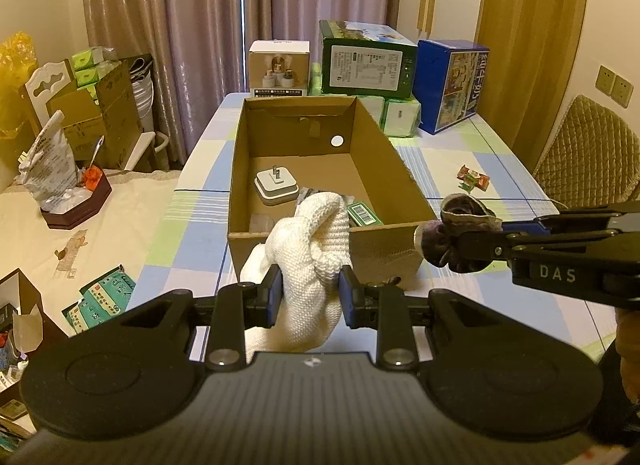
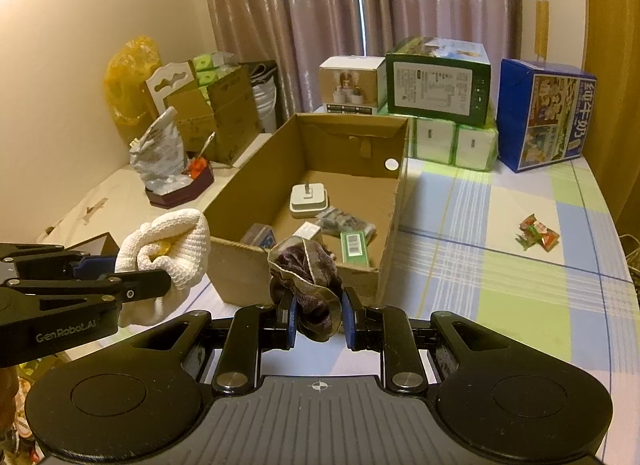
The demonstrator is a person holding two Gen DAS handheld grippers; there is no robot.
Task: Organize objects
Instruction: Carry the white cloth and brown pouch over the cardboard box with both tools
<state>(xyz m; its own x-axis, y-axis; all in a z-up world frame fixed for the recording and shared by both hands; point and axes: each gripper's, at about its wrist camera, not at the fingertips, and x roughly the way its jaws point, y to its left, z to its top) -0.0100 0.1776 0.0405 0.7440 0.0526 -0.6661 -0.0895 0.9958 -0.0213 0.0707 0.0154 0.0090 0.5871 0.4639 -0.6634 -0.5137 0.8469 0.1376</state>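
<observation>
White knitted cloth (image 1: pixel 310 261) is clamped between the left gripper (image 1: pixel 308 297) fingers, and the right gripper (image 2: pixel 319 319) pinches a dark cloth (image 2: pixel 308 285). Both hang just before the cardboard box (image 1: pixel 400 169), probably for dropping inside. Items beyond its near wall are partly hidden.

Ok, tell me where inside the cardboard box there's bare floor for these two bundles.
The cardboard box has bare floor at its far end, between the white adapter and the back wall, and along the right wall. The near end is crowded: green barcode pack and small packets.
</observation>
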